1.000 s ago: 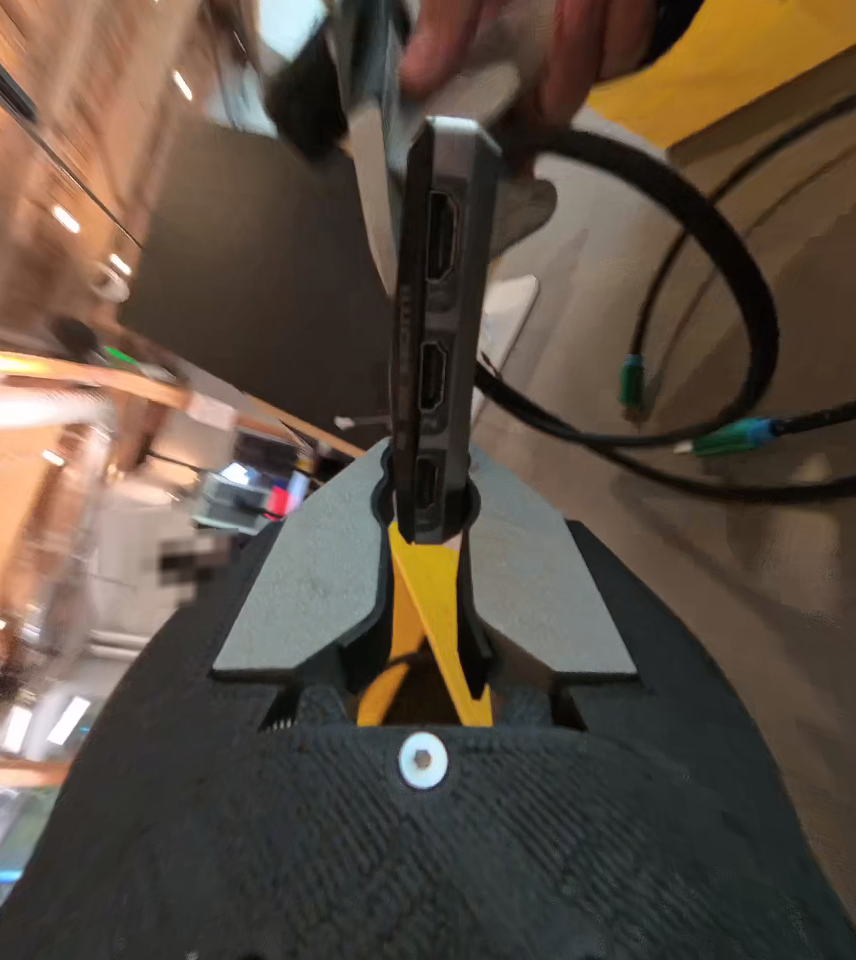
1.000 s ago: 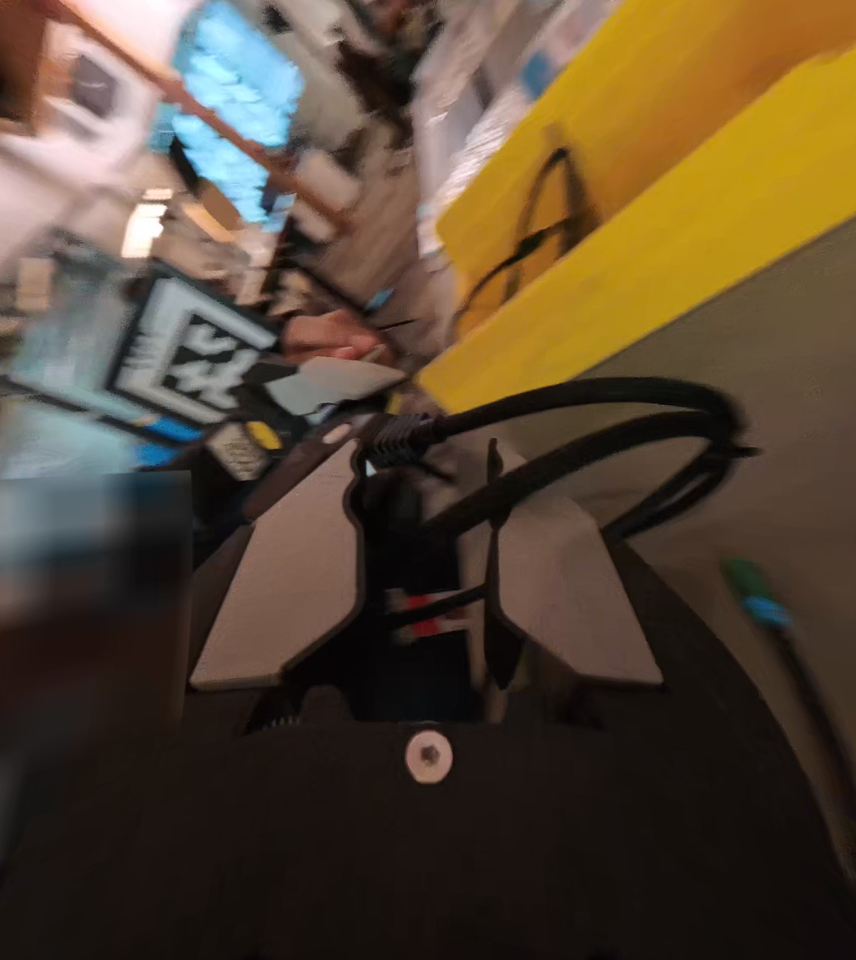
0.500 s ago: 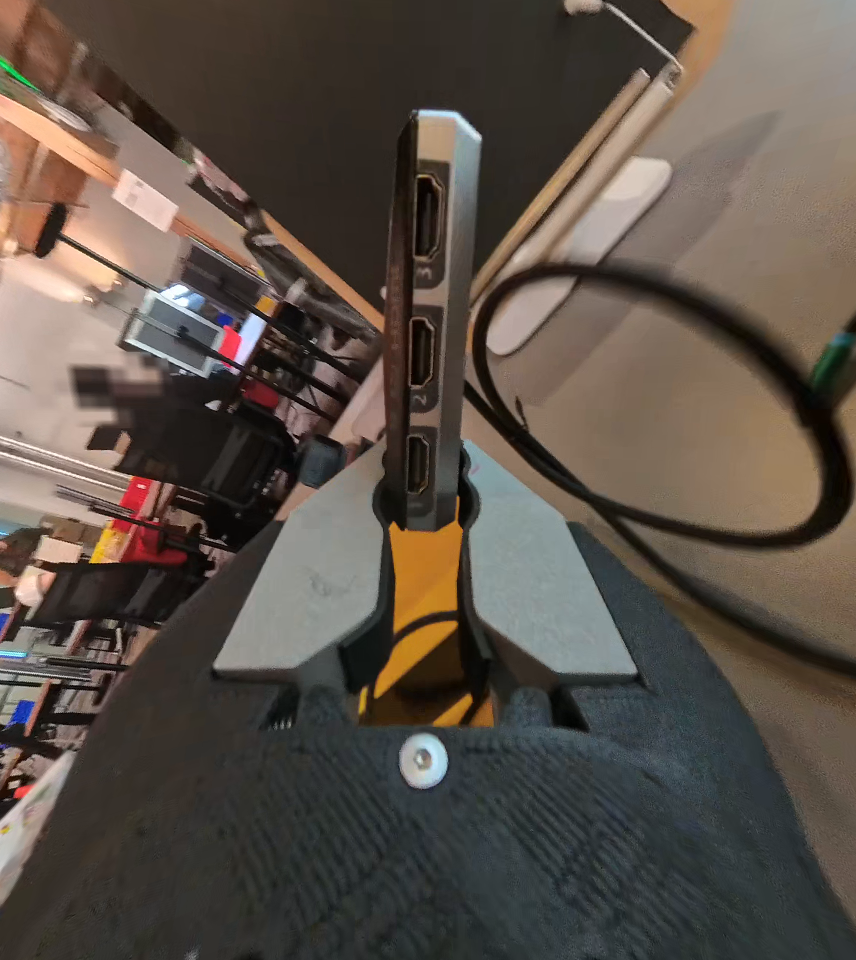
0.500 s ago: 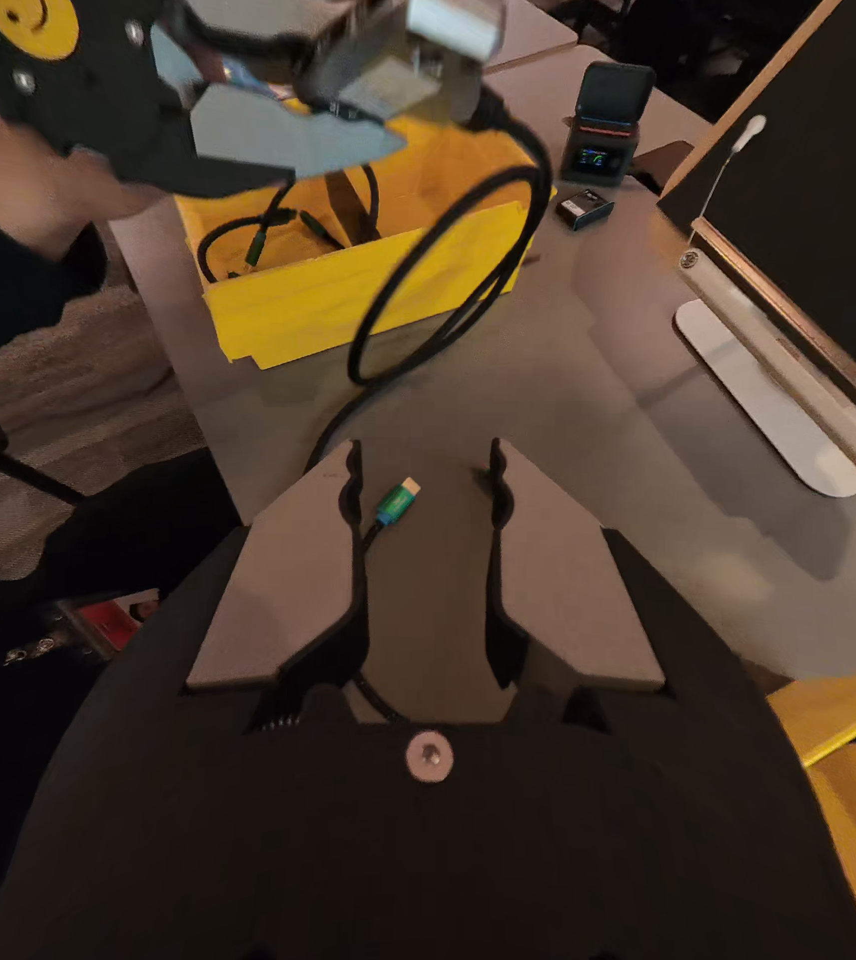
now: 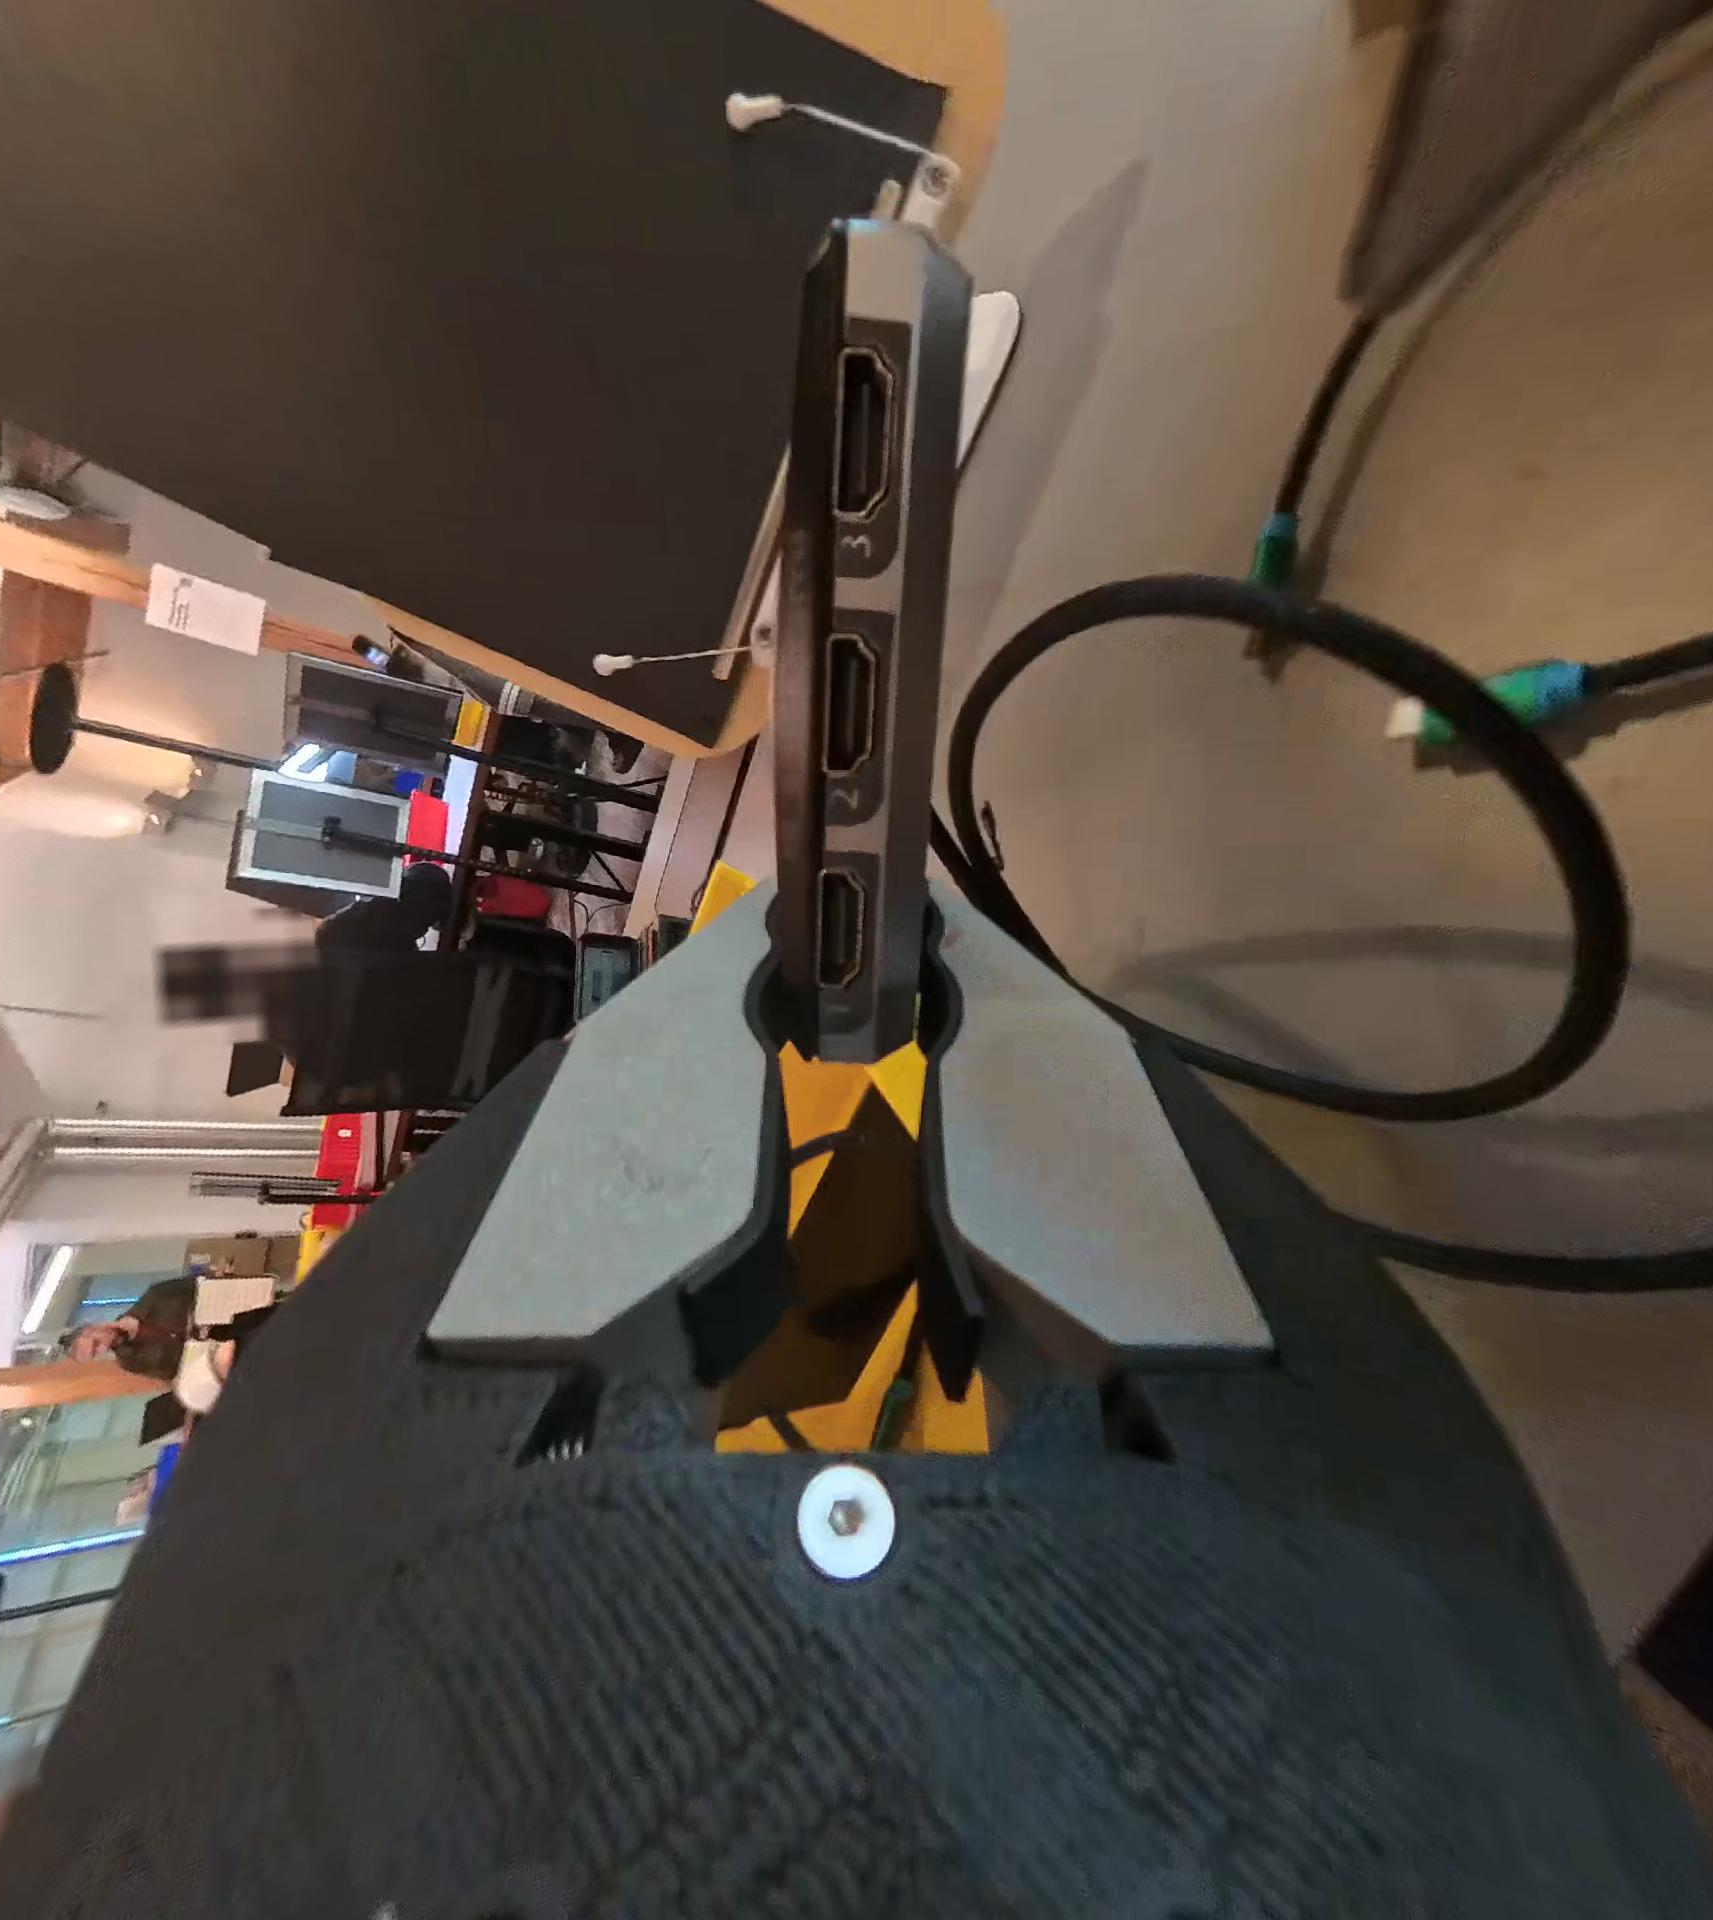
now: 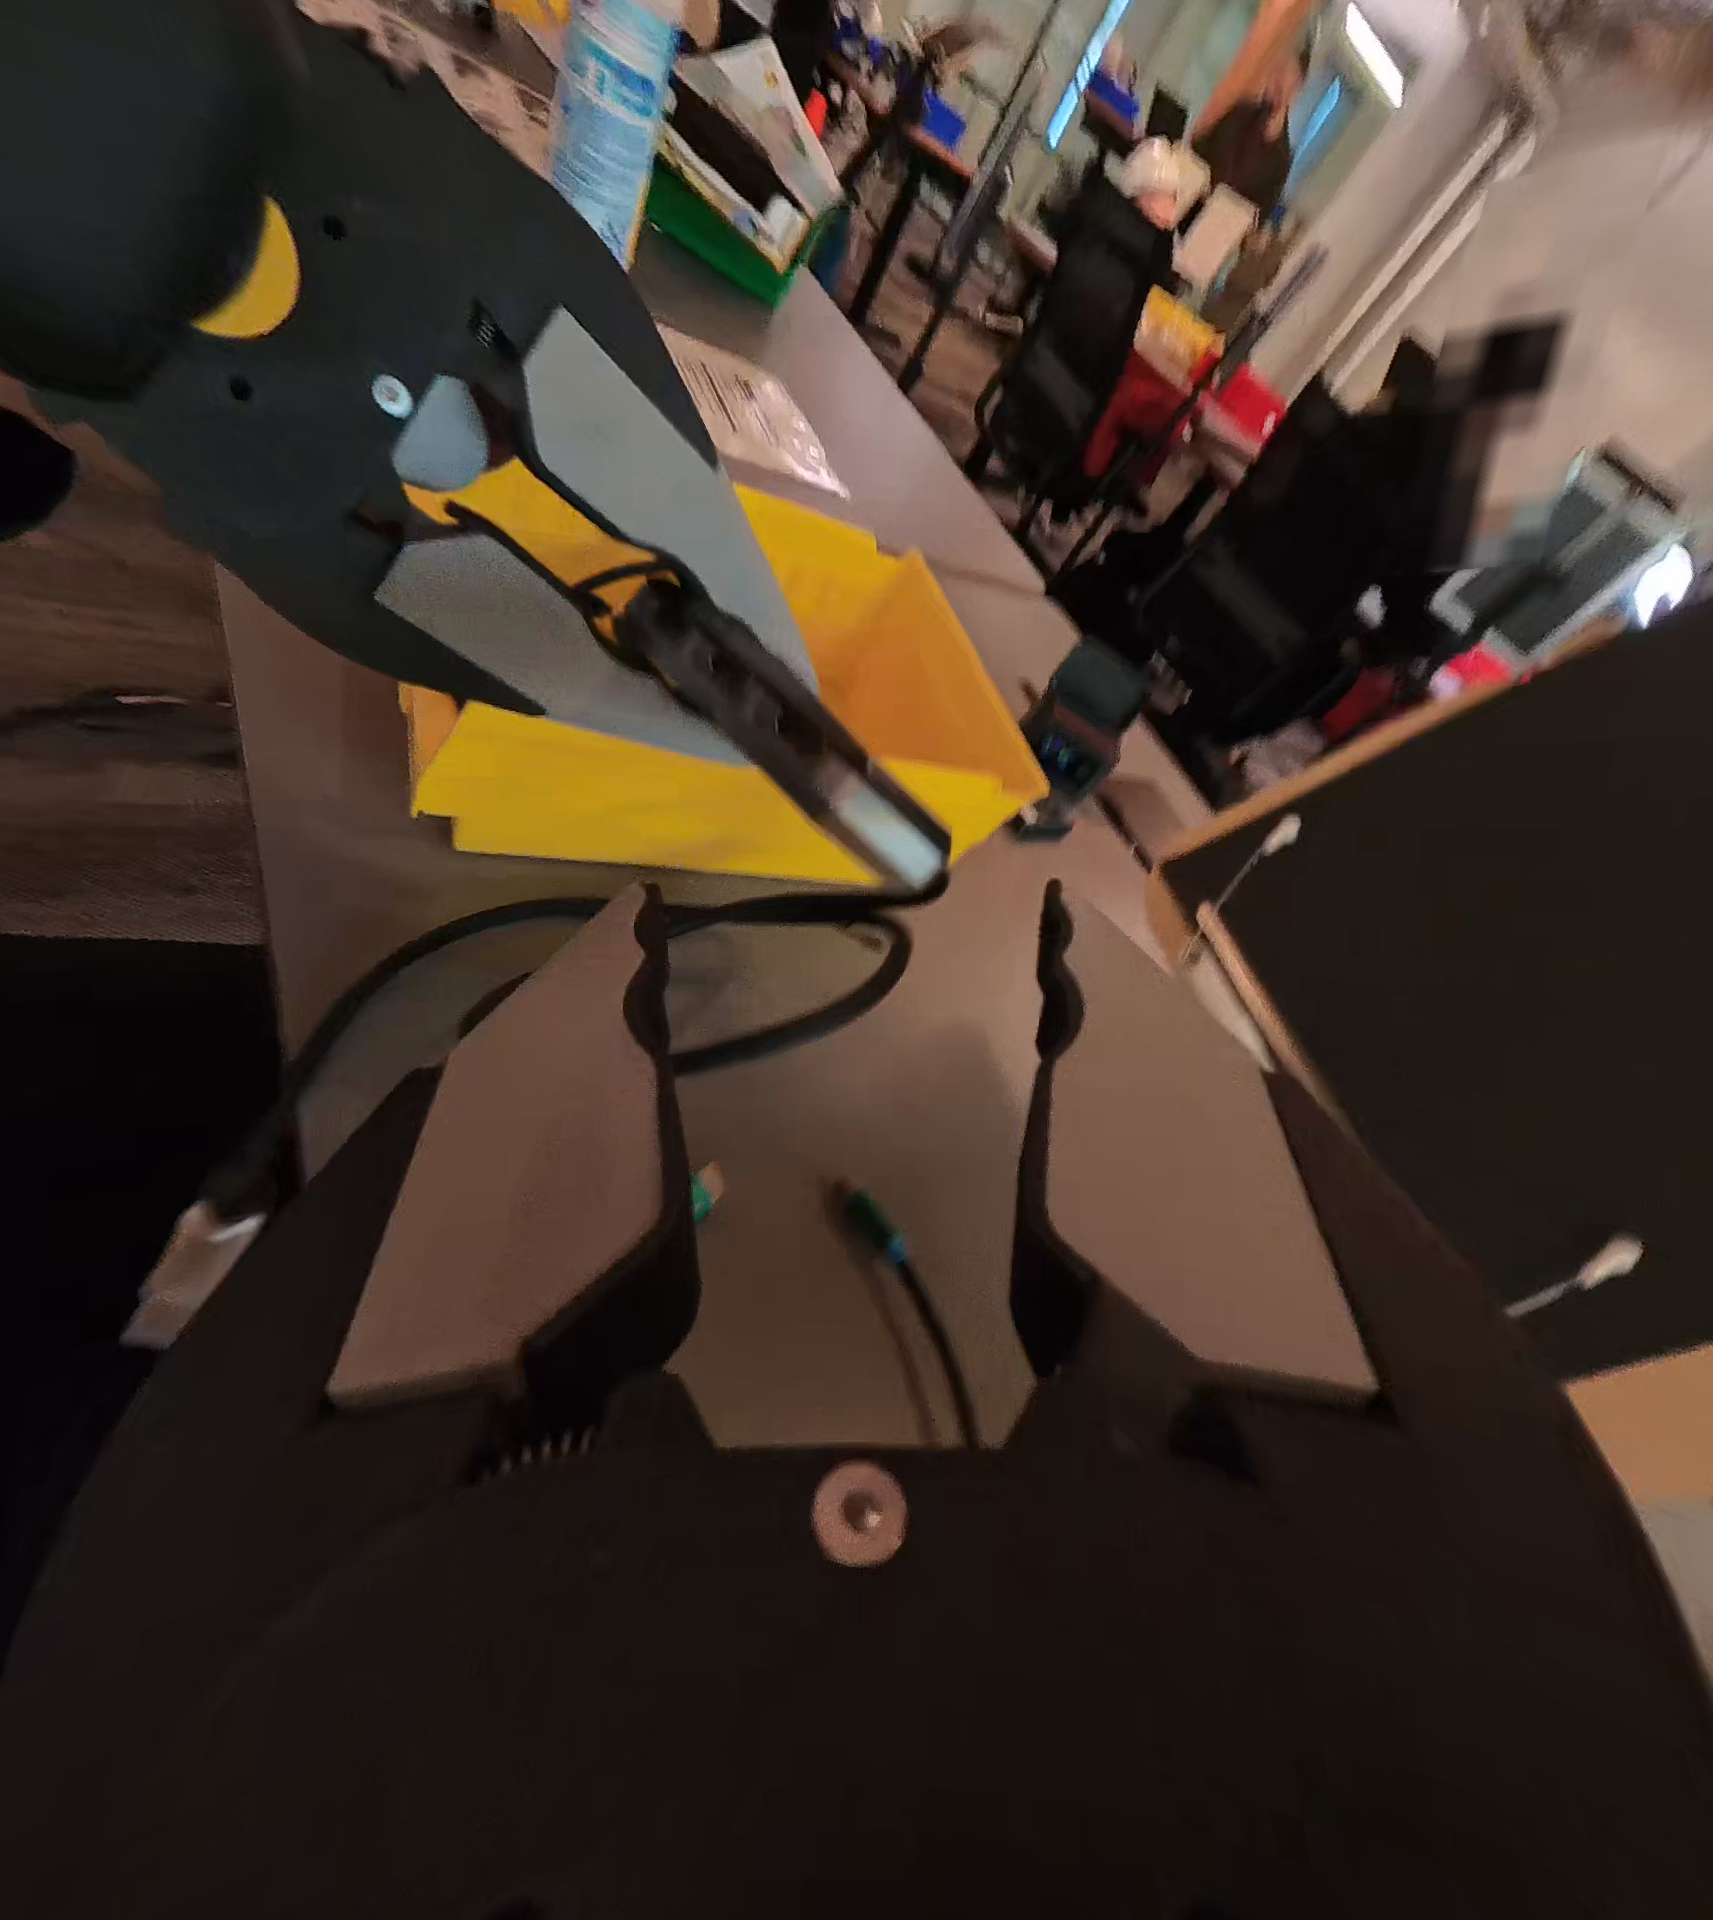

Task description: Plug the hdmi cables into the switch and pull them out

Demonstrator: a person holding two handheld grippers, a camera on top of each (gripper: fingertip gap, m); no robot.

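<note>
Right wrist view: grey table (image 6: pixel 935 1101), perhaps workshop clutter behind; right gripper (image 6: pixel 847 920) spread, left gripper (image 5: pixel 852 914) clamping switch (image 5: pixel 878 582).

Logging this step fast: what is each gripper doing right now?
Left gripper: shut on the switch.
Right gripper: open, holding nothing.

colours we see

we see a dark grey switch (image 5: pixel 878 634) between grey fingers (image 5: pixel 623 1164) on a black woven-textured left gripper (image 5: pixel 854 940), black cables (image 5: pixel 1454 831) with green plugs (image 5: pixel 1532 694), a yellow bin (image 6: pixel 706 790) and a tan table (image 5: pixel 1195 520).
</note>
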